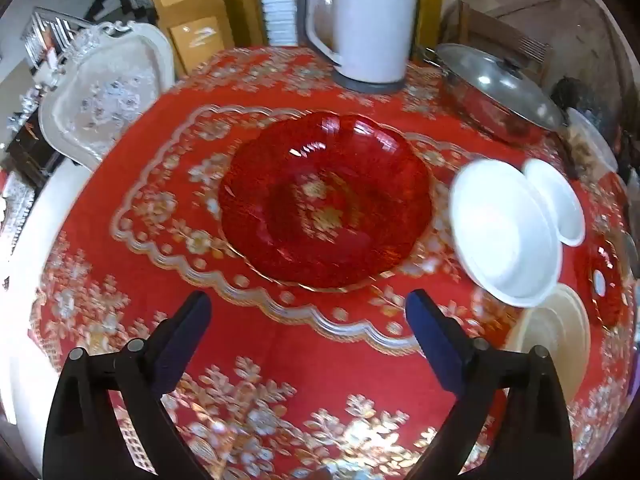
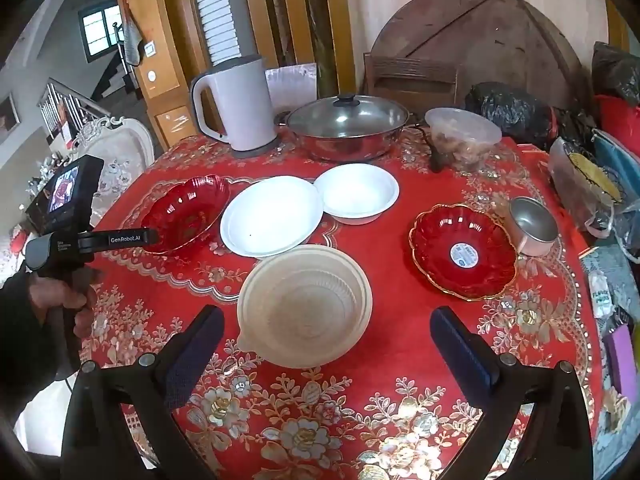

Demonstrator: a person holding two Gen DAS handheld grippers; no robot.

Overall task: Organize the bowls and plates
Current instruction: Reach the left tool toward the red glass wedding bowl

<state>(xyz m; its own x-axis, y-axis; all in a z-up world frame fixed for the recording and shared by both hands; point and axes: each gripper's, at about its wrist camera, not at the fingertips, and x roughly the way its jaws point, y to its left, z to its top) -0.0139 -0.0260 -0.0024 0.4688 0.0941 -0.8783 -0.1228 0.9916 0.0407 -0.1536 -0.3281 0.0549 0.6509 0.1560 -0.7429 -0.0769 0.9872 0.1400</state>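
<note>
Now left gripper (image 1: 308,308) spread wide, empty, red glass plate (image 1: 325,200) just ahead on tablecloth (image 1: 248,352). Right gripper (image 2: 326,320) likewise agape, beige bowl (image 2: 304,306) between fingertips, untouched.

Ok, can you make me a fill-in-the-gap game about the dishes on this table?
1. The red glass dish with a round sticker has a ___ rim.
2. The steel pan wears a ___ lid.
3. The beige plastic bowl sits nearest the ___ gripper.
4. Both grippers are ___; the left gripper faces the red dish without a sticker.

Missing words: gold; glass; right; open
</note>
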